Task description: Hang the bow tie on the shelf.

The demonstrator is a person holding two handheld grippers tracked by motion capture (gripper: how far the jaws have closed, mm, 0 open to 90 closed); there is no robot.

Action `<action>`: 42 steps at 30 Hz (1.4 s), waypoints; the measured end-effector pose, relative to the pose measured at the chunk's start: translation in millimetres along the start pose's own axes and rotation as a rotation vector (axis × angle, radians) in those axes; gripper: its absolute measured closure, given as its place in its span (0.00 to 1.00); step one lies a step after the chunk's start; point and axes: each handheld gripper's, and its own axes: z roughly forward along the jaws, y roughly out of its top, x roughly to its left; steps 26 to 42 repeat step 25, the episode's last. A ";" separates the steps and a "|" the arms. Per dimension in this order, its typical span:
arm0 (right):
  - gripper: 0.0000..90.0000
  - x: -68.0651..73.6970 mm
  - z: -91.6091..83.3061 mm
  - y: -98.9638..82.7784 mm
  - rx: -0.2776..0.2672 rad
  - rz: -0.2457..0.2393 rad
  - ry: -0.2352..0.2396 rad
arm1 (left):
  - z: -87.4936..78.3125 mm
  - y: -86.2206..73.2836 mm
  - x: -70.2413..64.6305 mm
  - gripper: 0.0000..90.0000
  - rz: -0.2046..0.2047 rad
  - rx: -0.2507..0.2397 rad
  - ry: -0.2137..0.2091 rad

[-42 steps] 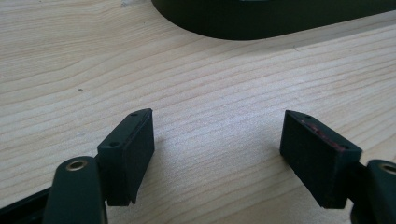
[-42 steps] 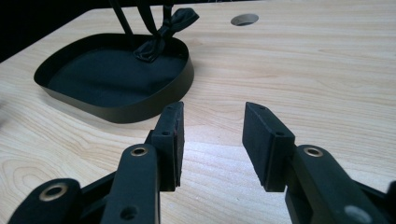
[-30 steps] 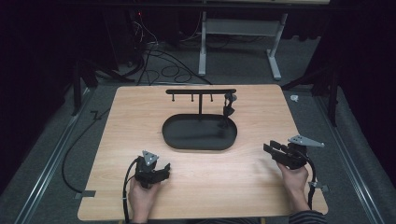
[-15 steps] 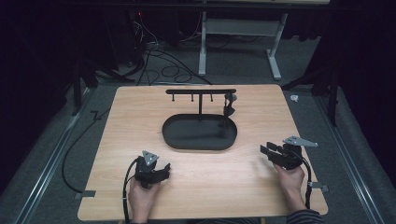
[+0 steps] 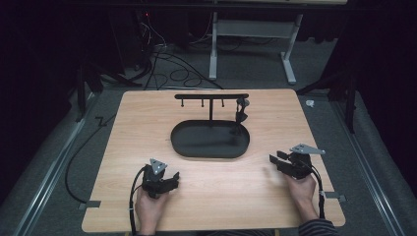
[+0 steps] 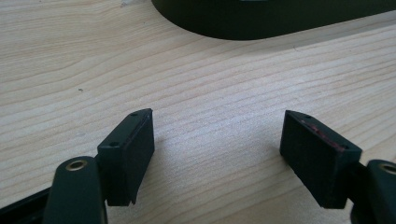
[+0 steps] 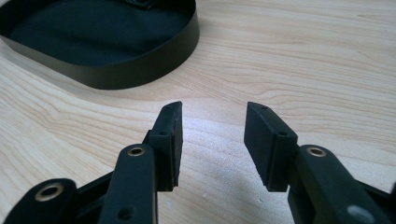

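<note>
High view: oval black tray [image 5: 210, 140] lies mid-table, long axis left to right, beneath a hook rack [image 5: 211, 97] whose right end carries a small dark hanging item [image 5: 240, 112]. Left gripper [image 5: 167, 179] and right gripper [image 5: 276, 161] sit nearer the person than the tray; the right one is closer to that item. Left gripper view: jaws wide apart, empty, tray wall [image 6: 261, 23] ahead. Right gripper view: jaws partly apart, just opening, nothing between; tray [image 7: 140, 65] ahead-left.
</note>
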 end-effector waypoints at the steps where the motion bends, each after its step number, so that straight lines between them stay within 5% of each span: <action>1: 0.64 0.8 1.0 -0.3 0.005 -0.001 -0.005 | 0.0 0.0 0.0 0.30 0.000 0.000 0.000; 19: 0.54 13.9 21.2 -8.6 0.106 -0.126 -0.109 | -0.1 -0.1 -0.1 0.30 0.000 0.000 -0.001; 23: 0.51 10.4 21.3 -8.3 0.117 -0.092 -0.084 | 0.0 -0.1 -0.1 0.30 0.001 0.000 -0.001; 42: 0.50 10.8 21.3 -8.3 0.116 -0.099 -0.085 | 0.0 -0.1 -0.1 0.30 0.001 0.000 -0.001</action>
